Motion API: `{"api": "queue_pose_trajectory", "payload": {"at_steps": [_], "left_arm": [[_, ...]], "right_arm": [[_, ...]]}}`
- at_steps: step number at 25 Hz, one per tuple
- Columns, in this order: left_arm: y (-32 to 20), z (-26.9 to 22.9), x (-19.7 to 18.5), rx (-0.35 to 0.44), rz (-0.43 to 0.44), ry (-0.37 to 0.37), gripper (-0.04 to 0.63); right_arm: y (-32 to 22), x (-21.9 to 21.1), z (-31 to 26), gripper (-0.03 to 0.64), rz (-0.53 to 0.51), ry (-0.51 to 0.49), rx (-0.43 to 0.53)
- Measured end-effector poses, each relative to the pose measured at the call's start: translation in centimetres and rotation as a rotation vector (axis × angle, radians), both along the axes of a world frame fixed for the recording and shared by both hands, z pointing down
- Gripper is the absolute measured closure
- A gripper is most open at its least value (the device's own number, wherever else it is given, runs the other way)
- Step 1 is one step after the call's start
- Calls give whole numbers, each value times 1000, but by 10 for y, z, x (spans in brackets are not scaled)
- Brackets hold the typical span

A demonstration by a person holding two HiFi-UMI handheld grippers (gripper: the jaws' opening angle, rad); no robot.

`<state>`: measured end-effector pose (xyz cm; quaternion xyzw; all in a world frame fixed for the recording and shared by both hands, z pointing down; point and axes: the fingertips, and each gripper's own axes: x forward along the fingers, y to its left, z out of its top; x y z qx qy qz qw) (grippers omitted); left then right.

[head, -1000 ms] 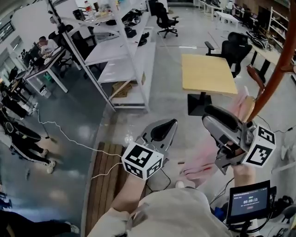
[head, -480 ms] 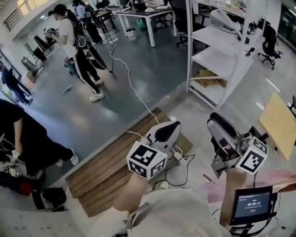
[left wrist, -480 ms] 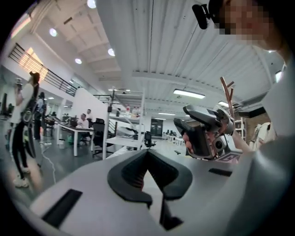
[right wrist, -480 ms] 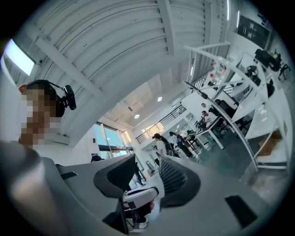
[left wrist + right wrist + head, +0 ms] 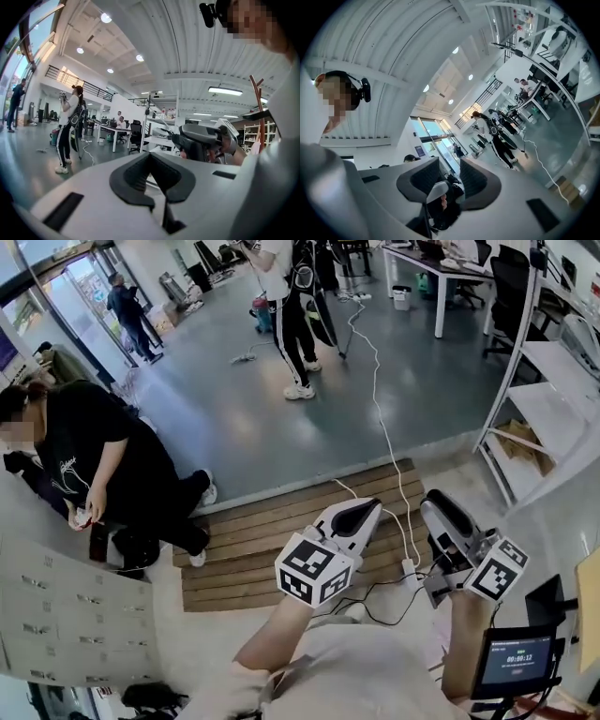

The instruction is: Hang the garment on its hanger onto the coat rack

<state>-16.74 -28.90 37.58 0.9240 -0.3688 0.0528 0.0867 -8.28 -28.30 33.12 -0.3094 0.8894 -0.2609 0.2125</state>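
Neither the garment nor the hanger appears in the head view. My left gripper [image 5: 354,515] is raised in front of my body, jaws shut with nothing between them. My right gripper [image 5: 442,519] is level with it, a little to its right. In the left gripper view the left gripper [image 5: 150,155] has its pads meeting in a point, and the right gripper [image 5: 201,140] shows beyond it. The brown coat rack [image 5: 257,91] rises at that view's right edge. In the right gripper view the right gripper [image 5: 449,162] stands open on an empty gap.
A slatted wooden platform [image 5: 281,540] lies below the grippers, with a white cable [image 5: 375,418] running to a power strip [image 5: 410,568]. A person in black [image 5: 94,456] crouches at left by grey lockers [image 5: 66,615]. White shelving [image 5: 548,399] stands right. A small timer screen [image 5: 511,657] sits bottom right.
The head view has swung away from the coat rack and pink garment, now out of view, towards the open floor and wooden platform. Both grippers stay raised before the body.
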Motion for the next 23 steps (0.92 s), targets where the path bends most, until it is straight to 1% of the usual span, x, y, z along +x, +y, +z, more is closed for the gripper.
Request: {"api": "queue_pose_trajectory", "payload": {"at_steps": [1, 4, 7, 13, 23], "left_arm": [[3, 2, -4, -7, -12, 0, 590], [10, 5, -15, -20, -38, -3, 590], [12, 8, -18, -26, -50, -2, 589], [12, 16, -15, -31, -44, -13, 589], [13, 26, -1, -40, -25, -22, 589]], "right_arm": [[1, -6, 1, 477, -13, -15, -6], [7, -26, 5, 479, -73, -53, -36], [11, -39, 13, 479, -104, -36, -53], [11, -38, 25, 479, -100, -22, -68], [11, -23, 34, 479, -81, -36, -81]]}}
